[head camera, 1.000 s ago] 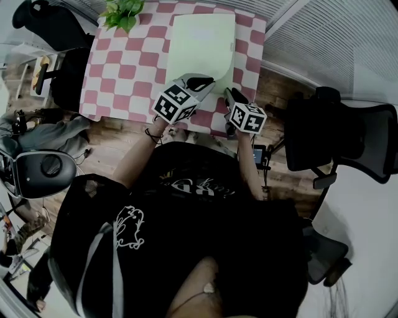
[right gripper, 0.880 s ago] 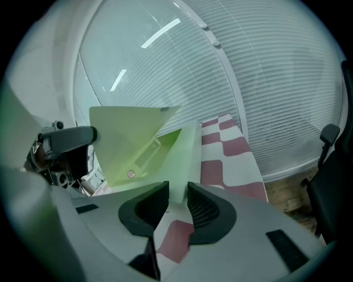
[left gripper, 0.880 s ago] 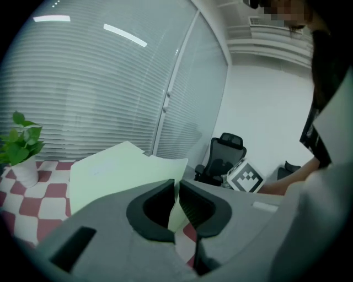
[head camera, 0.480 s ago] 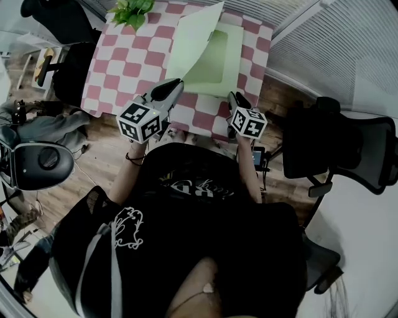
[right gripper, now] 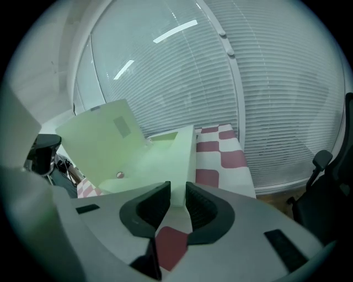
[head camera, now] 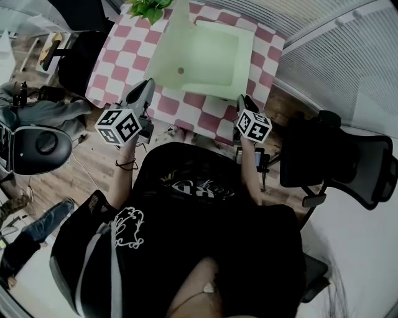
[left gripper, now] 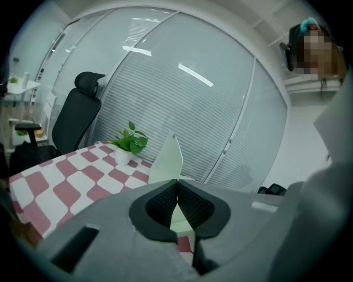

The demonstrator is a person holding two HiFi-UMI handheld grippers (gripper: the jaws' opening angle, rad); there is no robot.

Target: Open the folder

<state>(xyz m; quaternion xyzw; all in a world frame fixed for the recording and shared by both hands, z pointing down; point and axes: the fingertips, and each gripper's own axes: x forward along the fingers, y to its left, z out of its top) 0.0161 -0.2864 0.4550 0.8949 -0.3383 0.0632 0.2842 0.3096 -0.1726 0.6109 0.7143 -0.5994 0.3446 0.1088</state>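
Observation:
A light green folder (head camera: 217,56) lies open on the red-and-white checked table (head camera: 118,56). Its cover (head camera: 166,56) stands up and leans left; in the right gripper view the cover (right gripper: 99,143) rises left of the tray-like base (right gripper: 165,154). My left gripper (head camera: 148,84) is at the cover's near left corner. Its jaws are closing; the pads meet at the tips (left gripper: 176,183) and I see no sheet pinched between them. The cover's edge (left gripper: 168,160) rises just beyond. My right gripper (head camera: 244,99) is shut on the base's near right edge (right gripper: 177,190).
A potted plant (head camera: 149,7) stands at the table's far left, also seen in the left gripper view (left gripper: 129,143). Black office chairs stand at the right (head camera: 336,149) and the left (head camera: 37,149). Window blinds run behind the table.
The cover went from flat and closed to standing open, leaning left. My left gripper swung left and outward from the folder's near edge. The right gripper stayed put.

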